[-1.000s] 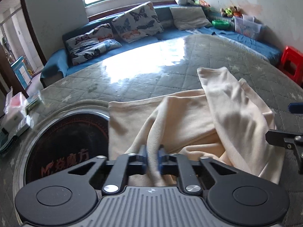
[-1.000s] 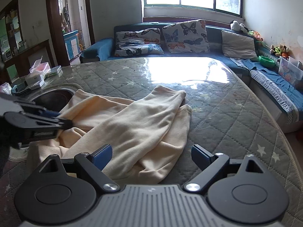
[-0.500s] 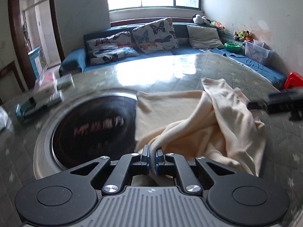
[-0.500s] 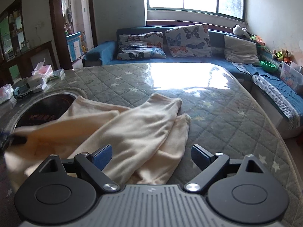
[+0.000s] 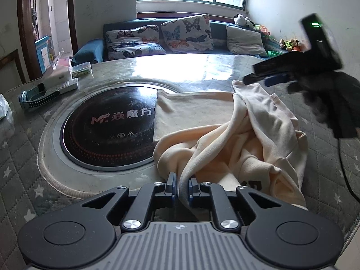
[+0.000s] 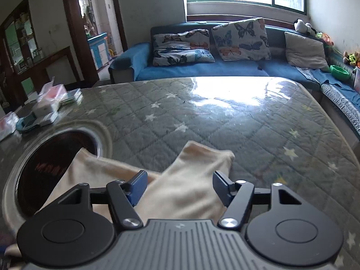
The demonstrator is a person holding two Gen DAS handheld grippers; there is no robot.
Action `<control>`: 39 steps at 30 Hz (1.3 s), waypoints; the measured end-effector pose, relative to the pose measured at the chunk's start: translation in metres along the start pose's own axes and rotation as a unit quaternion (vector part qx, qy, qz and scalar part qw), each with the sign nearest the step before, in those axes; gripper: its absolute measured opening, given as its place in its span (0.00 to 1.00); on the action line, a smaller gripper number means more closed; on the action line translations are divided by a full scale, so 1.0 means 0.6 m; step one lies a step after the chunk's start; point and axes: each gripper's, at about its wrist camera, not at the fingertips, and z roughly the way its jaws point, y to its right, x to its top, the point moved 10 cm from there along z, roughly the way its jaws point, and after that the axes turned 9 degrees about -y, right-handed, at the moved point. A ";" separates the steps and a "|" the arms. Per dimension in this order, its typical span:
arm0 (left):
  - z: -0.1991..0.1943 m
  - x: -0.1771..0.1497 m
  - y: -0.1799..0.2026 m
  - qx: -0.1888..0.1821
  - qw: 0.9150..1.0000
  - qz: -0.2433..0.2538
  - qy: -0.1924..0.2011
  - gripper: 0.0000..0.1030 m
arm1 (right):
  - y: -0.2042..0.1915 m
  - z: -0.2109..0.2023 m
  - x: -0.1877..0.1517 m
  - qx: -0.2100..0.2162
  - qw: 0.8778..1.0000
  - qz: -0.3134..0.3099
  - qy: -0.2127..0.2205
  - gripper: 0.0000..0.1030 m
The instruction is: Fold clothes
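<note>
A cream garment [image 5: 225, 135] lies crumpled on the quilted green table, its left edge over the black round cooktop [image 5: 105, 128]. My left gripper [image 5: 181, 187] is shut on a pulled-up fold of the garment near the table's front. My right gripper [image 6: 180, 185] is open, its jaws astride a folded cream end of the garment [image 6: 191, 180] without closing on it. In the left wrist view the right gripper [image 5: 265, 79] hangs above the garment's far right corner.
A tissue box and small packets [image 5: 58, 74] and a blue watch [image 5: 33, 96] lie at the table's left. A blue sofa with butterfly cushions [image 6: 213, 42] runs behind the table. The quilted table top [image 6: 225, 117] stretches beyond the garment.
My left gripper has pulled the held fold back toward the front and left. My right gripper has moved forward and down over the garment's far end, still open.
</note>
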 end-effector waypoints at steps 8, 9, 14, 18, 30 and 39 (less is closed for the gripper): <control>-0.003 0.002 -0.012 -0.008 1.000 -0.003 0.006 0.40 | -0.002 0.090 0.035 -0.015 0.999 -0.001 -0.032 0.48; -0.005 0.004 -0.013 -0.010 1.000 -0.002 0.007 0.45 | -0.003 0.104 0.037 -0.020 0.999 -0.001 -0.039 0.48; -0.018 0.017 -0.011 -0.019 1.000 0.006 0.021 0.50 | -0.006 0.117 0.040 -0.061 0.997 -0.024 -0.031 0.29; -0.028 0.043 0.000 -0.024 0.999 0.019 0.037 0.51 | 0.004 0.108 0.034 -0.071 0.997 -0.032 -0.029 0.05; 0.044 0.149 0.080 -0.054 0.996 0.071 0.021 0.50 | 0.070 -0.067 -0.002 -0.075 0.996 -0.019 0.052 0.04; 0.116 0.148 0.118 -0.074 0.993 0.096 -0.013 0.13 | 0.150 -0.197 -0.090 -0.107 0.990 0.015 0.093 0.04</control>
